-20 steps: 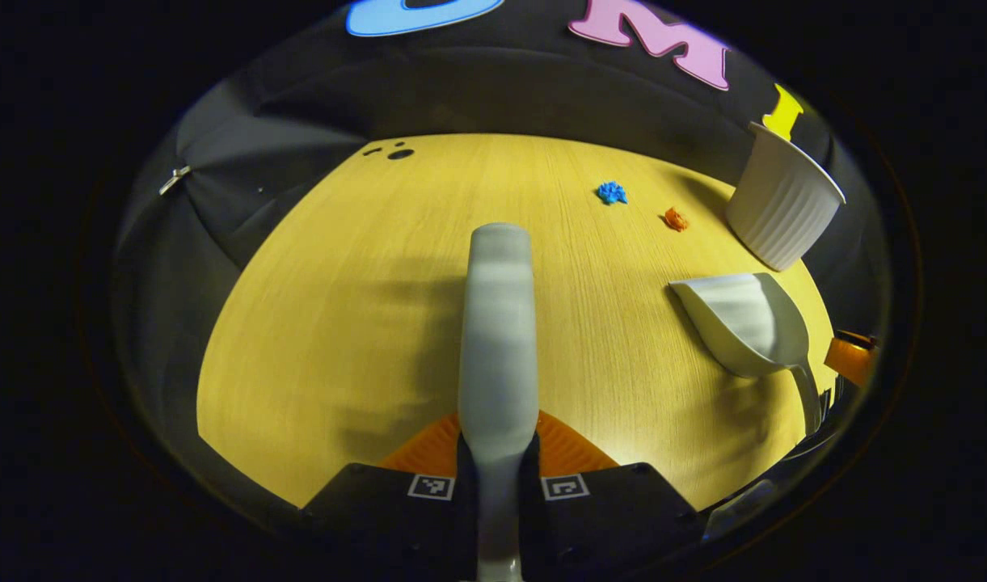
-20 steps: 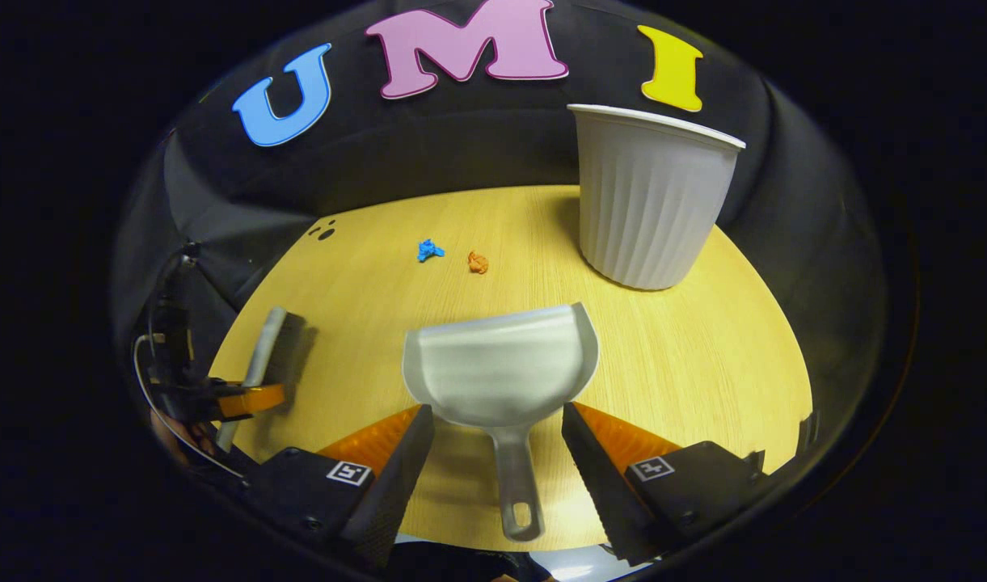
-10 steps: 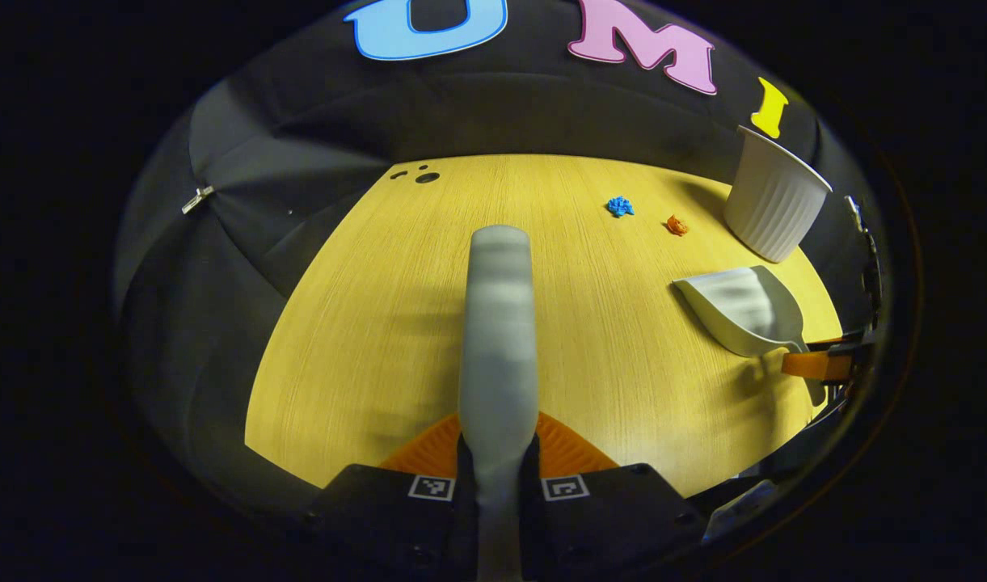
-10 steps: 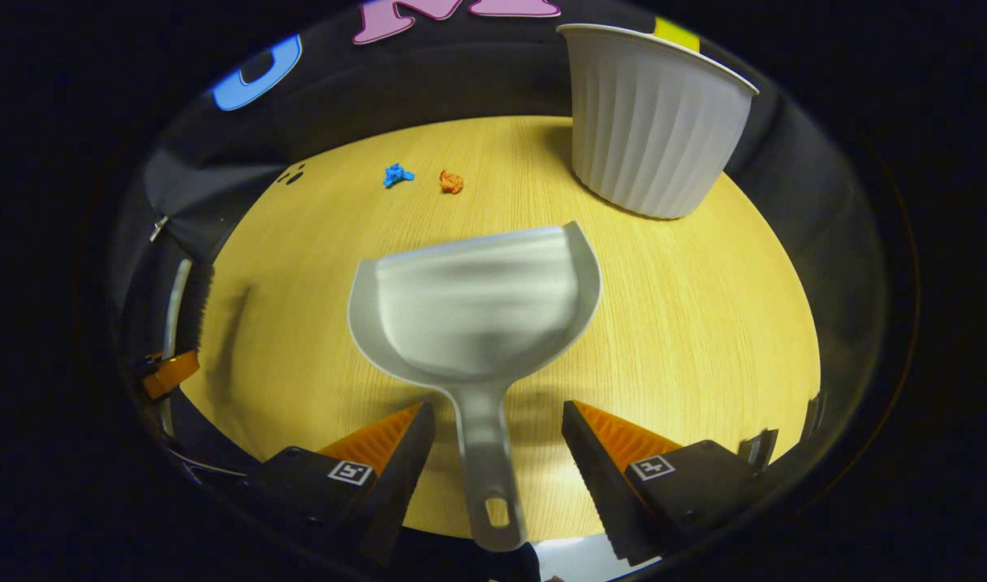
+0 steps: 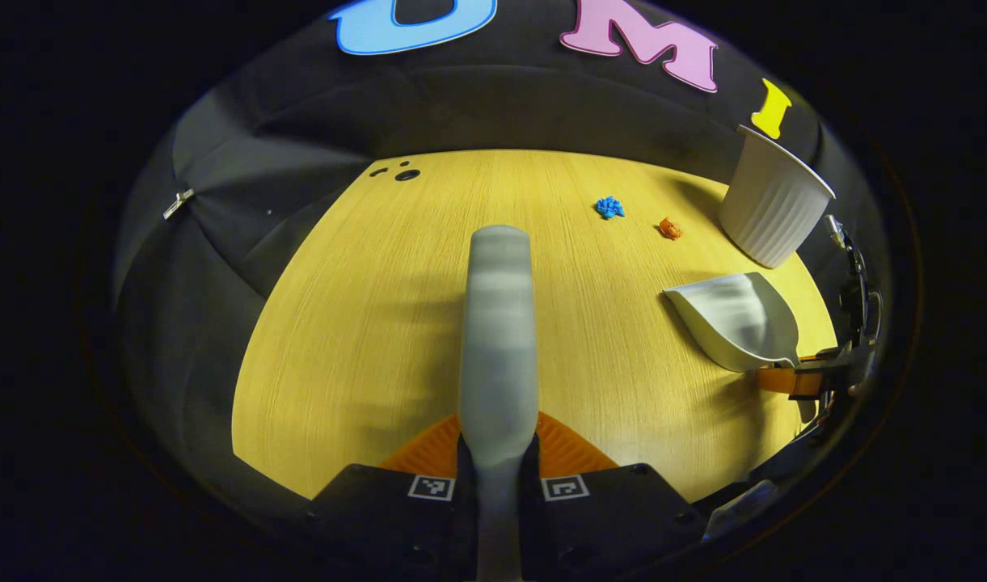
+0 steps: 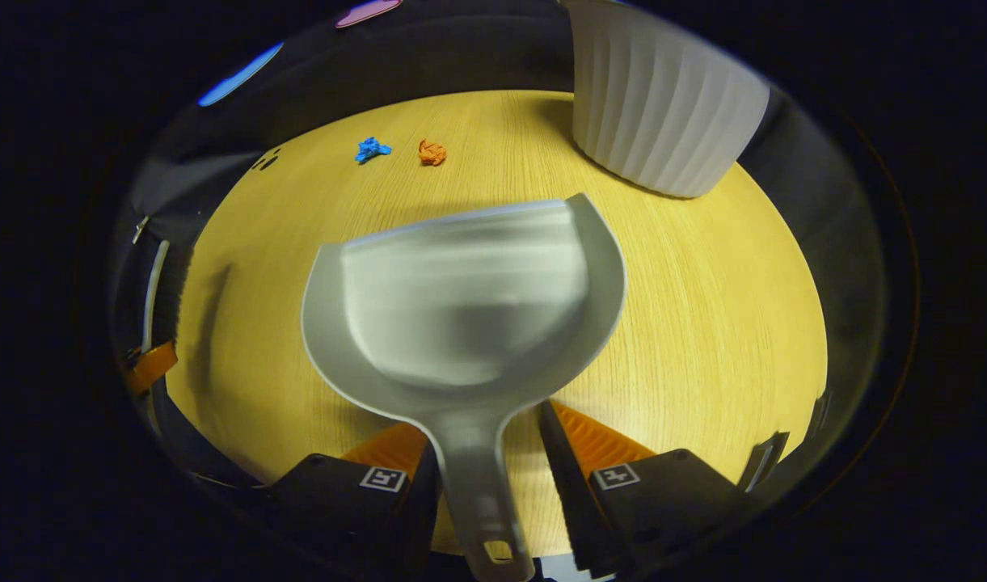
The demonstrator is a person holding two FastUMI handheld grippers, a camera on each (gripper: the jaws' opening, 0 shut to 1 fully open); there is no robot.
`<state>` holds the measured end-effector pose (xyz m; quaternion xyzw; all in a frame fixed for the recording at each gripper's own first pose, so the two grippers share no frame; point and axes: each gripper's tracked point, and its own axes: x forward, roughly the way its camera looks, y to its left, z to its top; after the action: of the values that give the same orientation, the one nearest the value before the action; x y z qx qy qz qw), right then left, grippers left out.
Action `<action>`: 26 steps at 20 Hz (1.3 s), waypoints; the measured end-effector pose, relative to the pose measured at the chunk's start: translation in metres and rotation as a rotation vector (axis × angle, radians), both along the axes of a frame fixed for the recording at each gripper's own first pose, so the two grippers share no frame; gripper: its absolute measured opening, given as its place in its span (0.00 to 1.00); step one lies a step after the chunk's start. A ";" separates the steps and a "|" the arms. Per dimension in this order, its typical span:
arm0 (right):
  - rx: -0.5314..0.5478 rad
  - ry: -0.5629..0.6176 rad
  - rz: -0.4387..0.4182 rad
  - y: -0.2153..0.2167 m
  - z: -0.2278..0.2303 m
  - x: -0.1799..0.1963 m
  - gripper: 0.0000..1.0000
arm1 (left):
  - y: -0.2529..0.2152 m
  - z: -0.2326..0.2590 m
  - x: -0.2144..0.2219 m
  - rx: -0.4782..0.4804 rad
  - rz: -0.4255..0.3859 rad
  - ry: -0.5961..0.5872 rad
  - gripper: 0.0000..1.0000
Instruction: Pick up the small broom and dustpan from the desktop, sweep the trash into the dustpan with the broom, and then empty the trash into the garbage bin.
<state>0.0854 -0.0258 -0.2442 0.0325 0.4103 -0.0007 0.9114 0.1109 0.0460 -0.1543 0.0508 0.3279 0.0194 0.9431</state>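
Pale grey broom (image 5: pixel 497 339) at six o'clock, running between orange ridged fingers (image 5: pixel 570 443) with black-and-white square markers. The desktop (image 5: pixel 380 323) is yellow wood grain. At one o'clock sit a blue scrap (image 5: pixel 609 207) and an orange scrap (image 5: pixel 668 228). The bin (image 5: pixel 772 210) at two o'clock is white, vertically ribbed. Light grey dustpan (image 6: pixel 469 299).

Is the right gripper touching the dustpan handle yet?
Cannot tell. In the right gripper view the right gripper straddles the handle of the dustpan; its left finger looks against the handle, but a sliver of table shows on the other side.
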 end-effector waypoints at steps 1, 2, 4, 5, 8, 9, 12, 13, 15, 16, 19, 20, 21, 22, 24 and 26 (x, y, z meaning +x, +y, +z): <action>-0.017 0.003 0.022 0.002 -0.002 0.002 0.61 | -0.002 0.000 0.006 -0.002 -0.001 0.004 0.25; -0.025 -0.002 0.044 0.004 -0.001 0.001 0.57 | -0.004 0.001 0.012 -0.004 -0.004 0.007 0.24; -0.028 0.017 0.070 0.006 -0.002 0.001 0.41 | -0.008 0.002 0.026 0.004 -0.017 0.014 0.24; -0.023 0.028 0.080 0.006 -0.002 0.000 0.40 | -0.012 0.004 0.034 0.010 -0.027 0.016 0.29; 0.016 0.055 0.100 0.006 -0.001 0.000 0.40 | -0.023 0.010 0.063 0.023 -0.059 0.016 0.25; 0.024 0.055 0.105 0.006 -0.001 0.001 0.39 | -0.026 0.012 0.074 0.025 -0.066 0.020 0.25; 0.032 0.090 0.139 0.004 -0.002 -0.002 0.36 | -0.037 0.014 0.112 0.051 -0.101 0.048 0.25; 0.040 0.101 0.148 0.004 -0.002 -0.004 0.31 | -0.041 0.014 0.126 0.070 -0.127 0.059 0.29; 0.048 0.117 0.167 0.001 -0.003 -0.004 0.39 | -0.043 0.016 0.157 0.134 -0.169 0.076 0.25; 0.044 0.123 0.180 -0.002 -0.003 -0.006 0.35 | -0.044 0.019 0.175 0.166 -0.188 0.076 0.25; 0.000 0.118 0.240 -0.010 0.001 -0.007 0.35 | -0.055 0.025 0.216 0.204 -0.238 0.084 0.25; -0.002 0.115 0.254 -0.012 0.003 -0.007 0.35 | -0.059 0.027 0.230 0.223 -0.261 0.083 0.25; 0.002 0.114 0.265 -0.013 0.004 -0.006 0.35 | -0.064 0.029 0.243 0.252 -0.290 0.082 0.25; 0.000 0.114 0.274 -0.016 0.005 -0.006 0.31 | -0.066 0.031 0.254 0.291 -0.323 0.082 0.25; -0.010 0.115 0.299 -0.021 0.006 -0.003 0.35 | -0.077 0.030 0.273 0.377 -0.405 0.085 0.25; -0.011 0.117 0.318 -0.025 0.007 0.000 0.35 | -0.095 0.032 0.291 0.436 -0.500 0.083 0.25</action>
<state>0.0853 -0.0507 -0.2376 -0.0380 0.4625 0.1392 0.8748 0.4016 -0.0494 -0.1223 0.3310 0.3316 -0.1449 0.8715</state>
